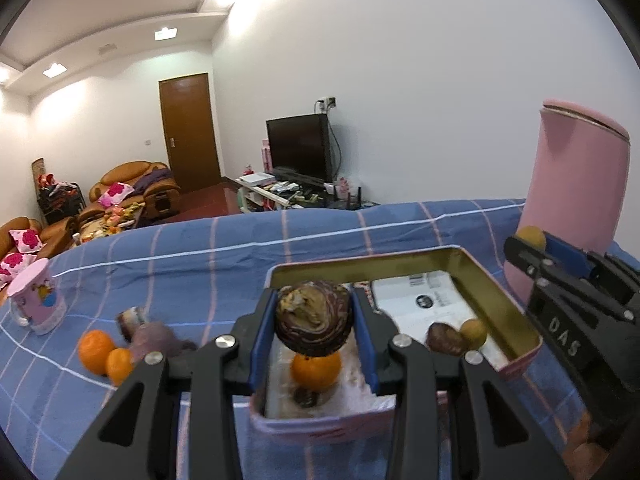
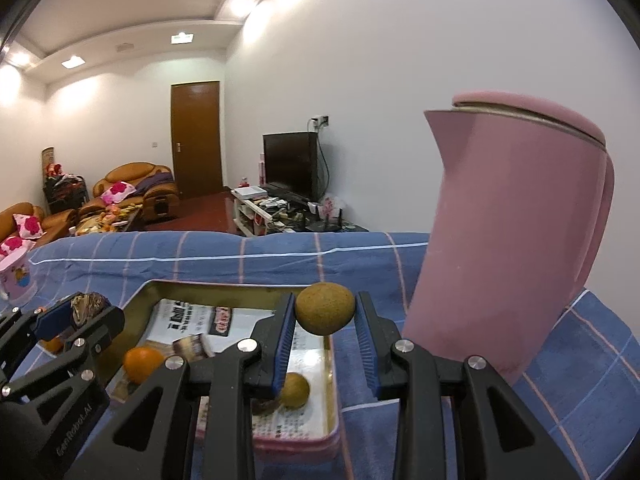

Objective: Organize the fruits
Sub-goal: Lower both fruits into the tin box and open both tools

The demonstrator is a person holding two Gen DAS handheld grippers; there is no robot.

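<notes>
My left gripper (image 1: pixel 314 320) is shut on a dark purple-brown fruit (image 1: pixel 314 318) and holds it above the pink tin tray (image 1: pixel 500 300). In the tray lie an orange (image 1: pixel 316 369), a dark fruit (image 1: pixel 444 339) and a small tan fruit (image 1: pixel 474 332). My right gripper (image 2: pixel 325 320) is shut on a tan round fruit (image 2: pixel 325 308), above the tray's right edge (image 2: pixel 334 384); it also shows in the left wrist view (image 1: pixel 532 240). Two oranges (image 1: pixel 102 354) and a purple fruit (image 1: pixel 156 338) lie on the blue cloth left of the tray.
A tall pink kettle (image 2: pixel 516 236) stands just right of the tray. A pink mug (image 1: pixel 36 298) stands at the far left of the blue checked cloth (image 1: pixel 200 264). A small dark wrapped piece (image 1: pixel 130 320) lies by the oranges. Beyond the table are a TV and sofas.
</notes>
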